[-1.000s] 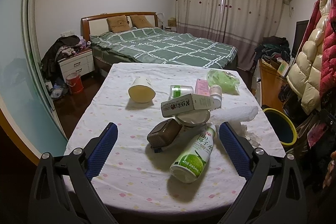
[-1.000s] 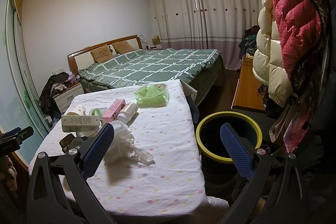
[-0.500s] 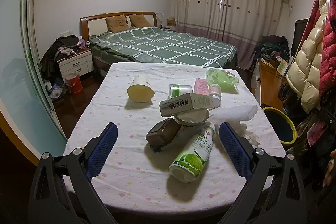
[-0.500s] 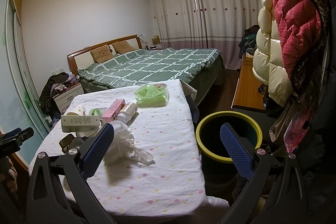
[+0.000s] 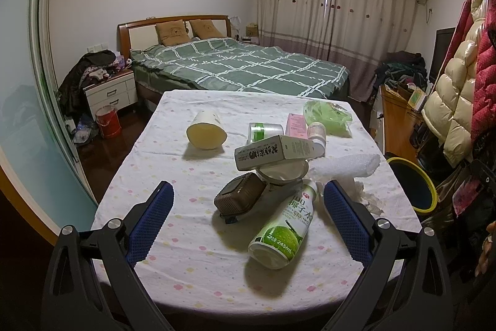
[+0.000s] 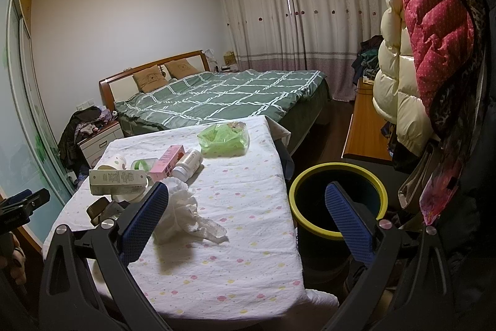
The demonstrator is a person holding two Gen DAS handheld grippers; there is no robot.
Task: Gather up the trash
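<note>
Trash lies on a table with a white dotted cloth (image 5: 186, 262). A green coconut-water bottle (image 5: 283, 227) lies on its side between the open fingers of my left gripper (image 5: 248, 197), with a brown box (image 5: 240, 197), a white bowl (image 5: 283, 172) and a long carton (image 5: 277, 151) just beyond. A paper cup (image 5: 207, 134), a pink box (image 5: 296, 126) and a green bag (image 5: 328, 117) lie farther back. My right gripper (image 6: 248, 200) is open and empty, over the table's right edge. Crumpled white tissue (image 6: 183, 213) lies by its left finger. A yellow-rimmed black bin (image 6: 338, 200) stands on the floor right of the table.
A bed with a green checked cover (image 5: 241, 70) stands behind the table. A nightstand (image 5: 110, 92) and a red bucket (image 5: 108, 122) are at the back left. Coats (image 6: 427, 30) hang on the right above a wooden desk (image 6: 365, 129).
The left wrist view has shifted very slightly toward the table. The right gripper has not moved. Both stay open.
</note>
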